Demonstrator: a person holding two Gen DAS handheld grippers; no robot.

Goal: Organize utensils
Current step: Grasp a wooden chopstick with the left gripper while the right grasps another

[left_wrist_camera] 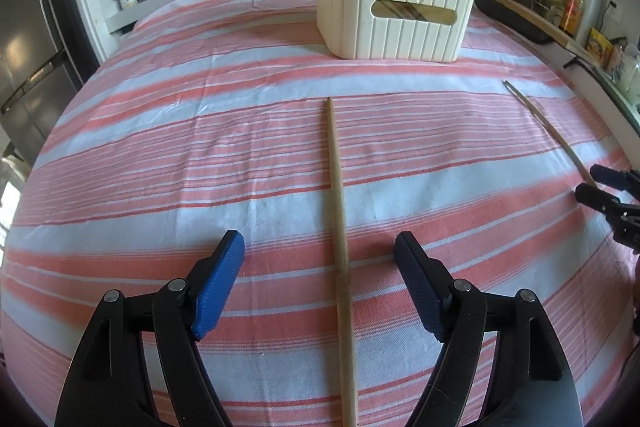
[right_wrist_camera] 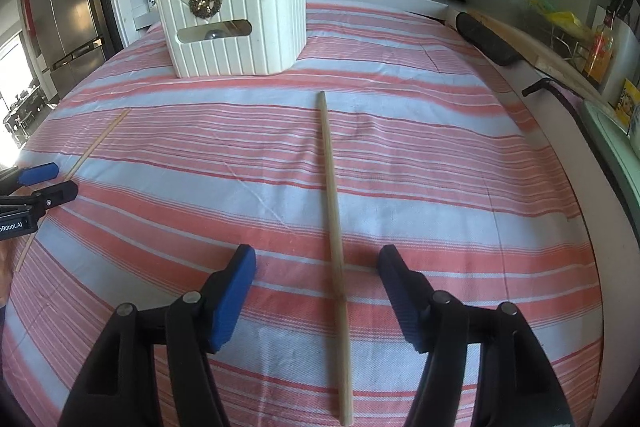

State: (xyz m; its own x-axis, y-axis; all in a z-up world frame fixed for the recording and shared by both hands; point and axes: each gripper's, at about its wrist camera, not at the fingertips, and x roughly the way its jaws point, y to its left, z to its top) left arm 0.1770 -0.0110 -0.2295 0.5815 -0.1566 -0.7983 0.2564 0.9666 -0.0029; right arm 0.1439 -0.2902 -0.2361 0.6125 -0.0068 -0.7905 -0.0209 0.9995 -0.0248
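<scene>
Blue-padded, the left gripper (left_wrist_camera: 320, 259) stands wide open astride one wooden chopstick (left_wrist_camera: 338, 211) lying flat on the striped cloth (left_wrist_camera: 160, 155); the right gripper (right_wrist_camera: 318, 263) gapes likewise over a second chopstick (right_wrist_camera: 332, 195). Beyond them stands the cream holder box (left_wrist_camera: 400, 7).

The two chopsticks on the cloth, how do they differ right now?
The left chopstick lies between the open left gripper; the right chopstick lies between the open right gripper. The left chopstick points at the white box straight ahead; the right chopstick points past its right side. Both are plain wood, flat on the striped cloth, ungripped.
</scene>
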